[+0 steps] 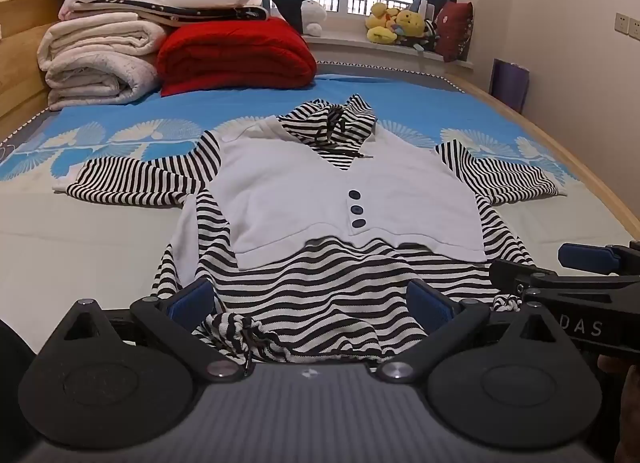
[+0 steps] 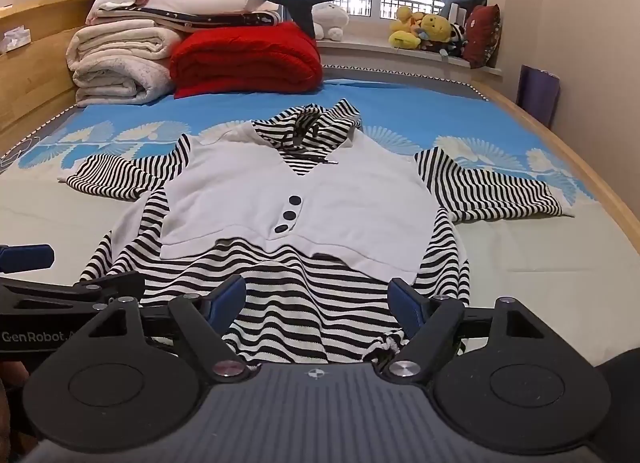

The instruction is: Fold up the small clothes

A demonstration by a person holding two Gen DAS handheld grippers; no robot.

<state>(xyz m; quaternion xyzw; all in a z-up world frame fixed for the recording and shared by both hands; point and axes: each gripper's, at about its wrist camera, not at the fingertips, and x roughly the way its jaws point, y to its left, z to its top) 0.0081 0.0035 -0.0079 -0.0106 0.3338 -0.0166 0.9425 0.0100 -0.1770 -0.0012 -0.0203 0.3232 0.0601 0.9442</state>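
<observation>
A small black-and-white striped top with a white vest front and three dark buttons (image 1: pixel 344 203) lies flat on the bed, sleeves spread out, collar far from me; it also shows in the right wrist view (image 2: pixel 296 199). My left gripper (image 1: pixel 312 299) is open at the near hem, its blue pads either side of the bunched left part of the hem. My right gripper (image 2: pixel 320 297) is open over the hem's right part. Each gripper shows at the edge of the other's view: the right gripper (image 1: pixel 560 275), the left gripper (image 2: pixel 48 275).
Folded white blankets (image 1: pixel 100 59) and a red quilt (image 1: pixel 236 55) are stacked at the far left of the bed, with a plush shark on top. Plush toys (image 1: pixel 396 25) sit on the window sill. The wooden bed rail (image 1: pixel 580 167) runs along the right.
</observation>
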